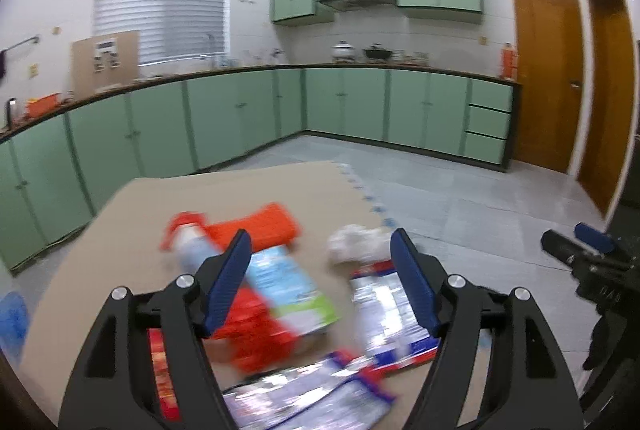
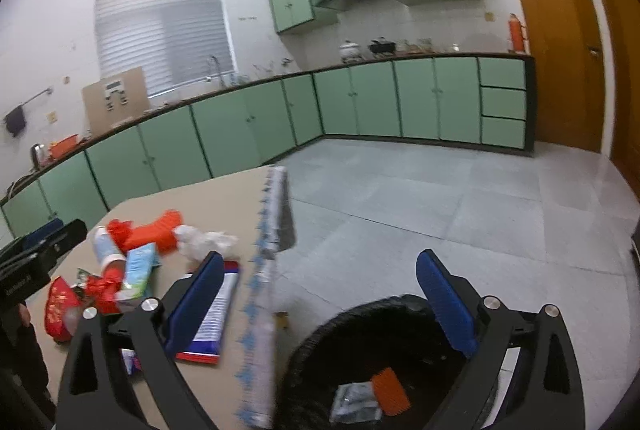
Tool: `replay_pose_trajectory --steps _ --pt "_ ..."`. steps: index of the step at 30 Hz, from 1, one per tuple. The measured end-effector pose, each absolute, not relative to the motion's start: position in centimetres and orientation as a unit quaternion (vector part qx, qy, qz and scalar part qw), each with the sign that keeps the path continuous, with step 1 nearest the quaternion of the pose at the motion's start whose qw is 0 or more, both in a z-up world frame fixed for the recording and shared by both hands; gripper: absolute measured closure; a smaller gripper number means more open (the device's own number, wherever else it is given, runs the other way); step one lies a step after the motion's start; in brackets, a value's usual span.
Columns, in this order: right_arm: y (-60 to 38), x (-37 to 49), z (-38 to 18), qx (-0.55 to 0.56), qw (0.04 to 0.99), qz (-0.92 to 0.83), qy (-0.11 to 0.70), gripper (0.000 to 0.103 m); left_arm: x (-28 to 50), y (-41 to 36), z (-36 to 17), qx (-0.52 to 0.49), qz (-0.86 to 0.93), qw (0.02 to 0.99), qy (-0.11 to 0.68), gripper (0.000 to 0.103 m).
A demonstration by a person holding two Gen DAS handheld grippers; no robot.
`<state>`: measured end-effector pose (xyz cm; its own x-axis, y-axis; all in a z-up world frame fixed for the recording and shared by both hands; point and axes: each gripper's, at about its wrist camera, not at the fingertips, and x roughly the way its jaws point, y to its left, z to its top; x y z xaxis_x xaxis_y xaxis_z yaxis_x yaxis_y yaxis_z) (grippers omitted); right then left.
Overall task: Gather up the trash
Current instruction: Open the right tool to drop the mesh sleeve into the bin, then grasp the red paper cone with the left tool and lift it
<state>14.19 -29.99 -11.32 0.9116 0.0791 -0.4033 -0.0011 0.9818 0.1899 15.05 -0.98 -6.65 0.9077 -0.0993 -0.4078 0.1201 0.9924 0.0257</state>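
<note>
Black trash bin (image 2: 400,314) shows only from the right wrist.

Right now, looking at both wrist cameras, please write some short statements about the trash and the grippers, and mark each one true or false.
1. The right gripper is open and holds nothing. True.
2. The black bin is empty. False: a silver wrapper and an orange piece lie inside it.
3. The left gripper is shut on the crumpled white tissue. False: it is open, and the tissue lies on the brown table.
4. A spray can lies on its side on the table. True.
5. The bin stands on the table. False: it stands on the floor beside the table.
</note>
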Motion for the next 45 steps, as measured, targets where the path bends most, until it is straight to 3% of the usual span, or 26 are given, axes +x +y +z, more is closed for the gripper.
replay_pose_trajectory --steps 11,19,45 --pt "-20.6 14.2 -11.7 0.053 0.976 0.075 0.197 0.008 11.9 6.9 -9.3 0.041 0.037 0.971 0.231 0.018" --pt "-17.8 14.1 -12.6 0.038 0.974 0.082 0.206 0.008 10.5 9.4 -13.0 0.036 0.043 0.962 0.269 0.017" --pt "-17.1 14.8 -13.1 0.023 0.972 0.077 0.221 0.009 12.4 7.9 -13.7 0.012 0.053 0.946 0.319 0.014"
